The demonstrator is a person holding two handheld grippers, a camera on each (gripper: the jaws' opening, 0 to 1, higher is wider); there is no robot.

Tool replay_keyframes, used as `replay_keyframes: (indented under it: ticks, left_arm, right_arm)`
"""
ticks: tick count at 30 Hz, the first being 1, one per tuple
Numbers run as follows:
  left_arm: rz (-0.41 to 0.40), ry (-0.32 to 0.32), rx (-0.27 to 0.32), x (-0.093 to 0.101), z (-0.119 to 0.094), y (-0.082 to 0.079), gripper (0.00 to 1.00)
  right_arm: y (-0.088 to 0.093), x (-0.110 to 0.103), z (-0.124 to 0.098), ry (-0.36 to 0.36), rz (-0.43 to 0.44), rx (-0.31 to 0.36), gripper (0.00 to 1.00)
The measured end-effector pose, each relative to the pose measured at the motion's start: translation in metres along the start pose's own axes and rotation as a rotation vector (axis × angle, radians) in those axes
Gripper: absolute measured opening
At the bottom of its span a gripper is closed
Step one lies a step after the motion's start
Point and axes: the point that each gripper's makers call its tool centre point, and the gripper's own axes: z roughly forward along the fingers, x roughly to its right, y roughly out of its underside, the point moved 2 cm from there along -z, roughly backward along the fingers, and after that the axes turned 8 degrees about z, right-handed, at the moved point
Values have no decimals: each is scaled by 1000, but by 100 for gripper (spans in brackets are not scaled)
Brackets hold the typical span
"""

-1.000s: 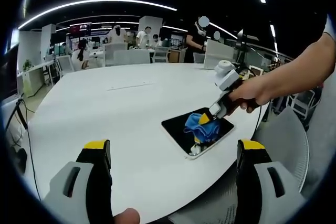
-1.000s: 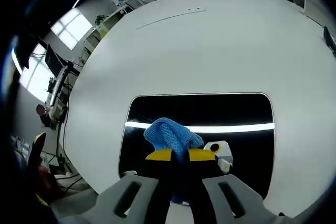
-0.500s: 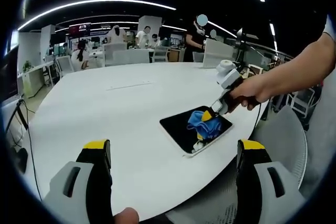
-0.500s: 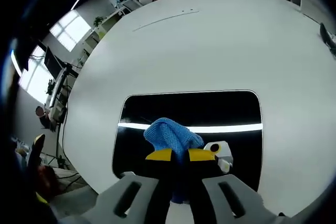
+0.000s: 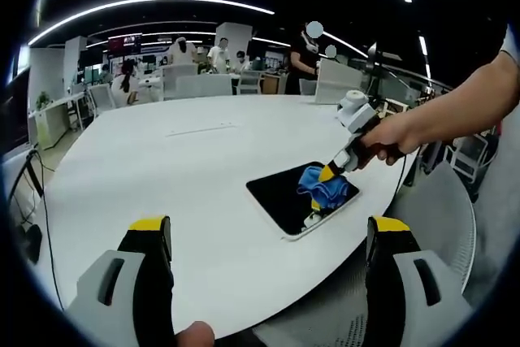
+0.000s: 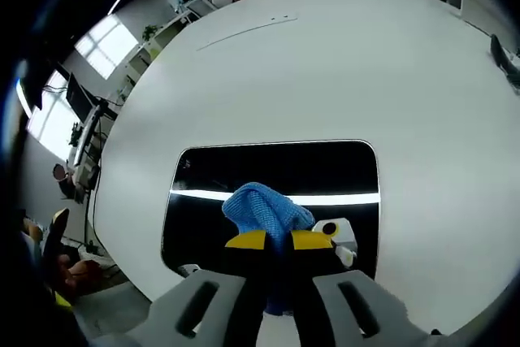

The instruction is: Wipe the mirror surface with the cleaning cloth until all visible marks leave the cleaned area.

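Right gripper pressing a blue cloth onto a dark mirror on a white tabletop.

The dark rectangular mirror with rounded corners (image 6: 276, 172) (image 5: 294, 195) lies flat near the edge of the large white round tabletop (image 6: 325, 62) (image 5: 187, 168), reflecting a bright strip of ceiling light. The right gripper (image 6: 277, 240) (image 5: 327, 173), held in a person's hand (image 5: 388, 142), has its yellow-tipped fingers (image 6: 244, 240) pressed together, pinching the crumpled blue woven cleaning cloth (image 6: 266, 210) (image 5: 322, 187); the cloth rests on the mirror toward its near side in the right gripper view. The left gripper (image 5: 270, 233) hangs well apart from the mirror, over the tabletop's near edge, its yellow-tipped fingers (image 5: 149, 225) spread wide and holding nothing. Beyond the tabletop in the left gripper view, an open office with desks, chairs and standing people (image 5: 219, 56).
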Motion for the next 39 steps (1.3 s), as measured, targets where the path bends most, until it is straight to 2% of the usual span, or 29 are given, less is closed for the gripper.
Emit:
replay_keyframes:
  ticks: [18,32,39]
  left_arm:
    - [-3,15,-5,4,10,0,99]
    - [-16,12,-3,3,15,1,99]
    - [-22,13,-5,3,18,3,99]
  right_arm:
    - [-7,27,-10,20,12,18,3]
    - [-16,56,-18,42,80,35,3]
    - [-17,60,-18,54,91,38,3]
